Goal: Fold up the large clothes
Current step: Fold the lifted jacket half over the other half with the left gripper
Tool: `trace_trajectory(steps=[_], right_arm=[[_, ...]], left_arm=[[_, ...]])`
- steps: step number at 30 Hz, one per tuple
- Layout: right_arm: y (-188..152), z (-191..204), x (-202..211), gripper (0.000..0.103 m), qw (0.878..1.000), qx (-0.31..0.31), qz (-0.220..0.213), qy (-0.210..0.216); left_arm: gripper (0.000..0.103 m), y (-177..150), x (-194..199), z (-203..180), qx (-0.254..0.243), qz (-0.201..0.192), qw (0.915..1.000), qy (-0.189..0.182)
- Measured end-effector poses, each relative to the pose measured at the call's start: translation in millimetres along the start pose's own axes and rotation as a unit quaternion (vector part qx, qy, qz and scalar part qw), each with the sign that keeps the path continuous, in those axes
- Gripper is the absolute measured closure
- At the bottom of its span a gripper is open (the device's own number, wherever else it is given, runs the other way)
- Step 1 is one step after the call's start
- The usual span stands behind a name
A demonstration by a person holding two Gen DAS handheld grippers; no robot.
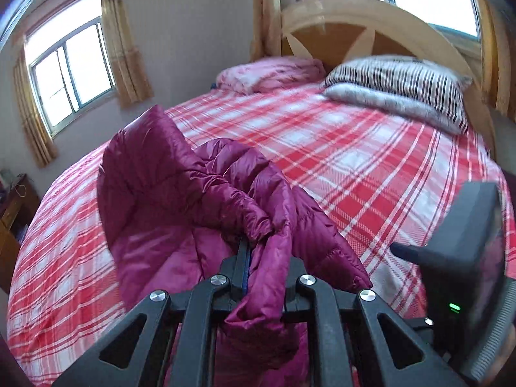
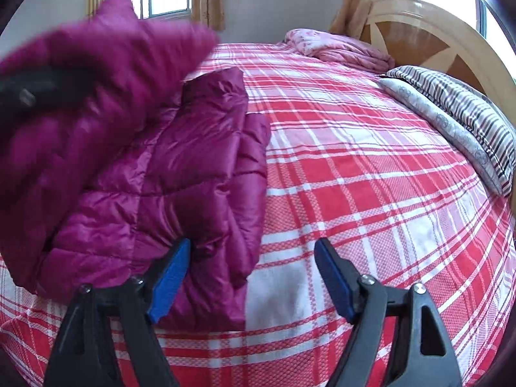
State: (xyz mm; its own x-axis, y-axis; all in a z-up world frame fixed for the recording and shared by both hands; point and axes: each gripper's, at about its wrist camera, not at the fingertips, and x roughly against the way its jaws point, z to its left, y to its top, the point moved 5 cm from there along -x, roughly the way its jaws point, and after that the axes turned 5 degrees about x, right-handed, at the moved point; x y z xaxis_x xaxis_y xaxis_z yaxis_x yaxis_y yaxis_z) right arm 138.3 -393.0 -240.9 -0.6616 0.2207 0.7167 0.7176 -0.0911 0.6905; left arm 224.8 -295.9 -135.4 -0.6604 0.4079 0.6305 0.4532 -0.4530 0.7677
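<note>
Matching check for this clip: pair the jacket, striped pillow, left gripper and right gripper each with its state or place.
1 jacket
2 striped pillow
3 left gripper
4 right gripper

A open, nothing between the pads
B by the headboard
C shut on magenta fabric
D partly lifted, partly lying on the plaid sheet

Pairs: 1-D, 2-B, 3-C, 4-A

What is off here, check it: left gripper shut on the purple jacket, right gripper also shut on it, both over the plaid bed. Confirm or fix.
The right gripper is wrong: its jaws stand open, with nothing pinched between them, as the right wrist view shows. The rest holds: the left gripper is shut on the purple jacket, both over the plaid bed.
</note>
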Motion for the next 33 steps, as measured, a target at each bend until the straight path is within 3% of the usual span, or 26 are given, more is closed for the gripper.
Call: trace_trajectory(steps=[6,10,12,13,16,17,19,23,25,28,31,33], right_arm=[[-5.4,-5.4,-10.3,0.018,1.000,-0.021,0.010,0.016],[-6.3,-12.0,-15.8,0.013,0.999,-0.039,0.017,0.027],[-6.2,-12.7,-16.5,0.013,0.999,-0.036,0.016,0.023],[-6.5,-12.4,-16.4,0.013,0.999,-0.036,0.016,0.021],[-6.8,-11.7,-16.6,0.012,0.999,-0.032,0.015,0.019],[-7.0,-11.9,-16.5,0.012,0.999,-0.033,0.015,0.019],[-7.4,-12.2,-16.2,0.012,0.999,-0.033,0.015,0.019],[-7.9,-10.9,-14.7,0.012,0.999,-0.033,0.013,0.018],[-8.6,-9.3,-14.7,0.011,0.999,-0.031,0.011,0.017],[-8.6,-6.9,-13.0,0.011,1.000,-0.025,0.006,0.011],[-4.6,-10.3,-2.6,0.013,0.999,-0.031,-0.002,0.009],[3.5,-18.4,18.4,0.016,0.998,-0.047,-0.029,-0.001]], left_arm=[[0.084,-9.8,-32.7,-16.4,-0.016,0.010,0.9998,-0.002],[0.080,-7.9,-18.7,-22.5,-0.037,-0.012,0.9992,0.011],[0.078,2.7,0.0,-21.6,-0.030,-0.042,0.9984,0.022],[0.070,10.0,14.1,-20.9,-0.025,-0.066,0.9972,0.024],[0.020,31.9,61.5,-8.6,0.002,-0.138,0.9903,0.017],[0.007,37.1,74.8,0.0,0.011,-0.163,0.9862,0.025],[0.005,43.0,90.1,28.4,0.031,-0.192,0.9792,0.057],[0.005,29.4,51.6,94.0,0.061,-0.138,0.9779,0.145],[0.005,8.7,10.3,131.3,0.083,-0.080,0.9732,0.199],[0.005,-23.8,-37.9,165.9,0.132,-0.007,0.9724,0.192],[0.005,-33.7,-51.7,166.9,0.170,-0.008,0.9731,0.155],[0.005,-29.5,-54.3,155.4,0.162,-0.015,0.9756,0.148]])
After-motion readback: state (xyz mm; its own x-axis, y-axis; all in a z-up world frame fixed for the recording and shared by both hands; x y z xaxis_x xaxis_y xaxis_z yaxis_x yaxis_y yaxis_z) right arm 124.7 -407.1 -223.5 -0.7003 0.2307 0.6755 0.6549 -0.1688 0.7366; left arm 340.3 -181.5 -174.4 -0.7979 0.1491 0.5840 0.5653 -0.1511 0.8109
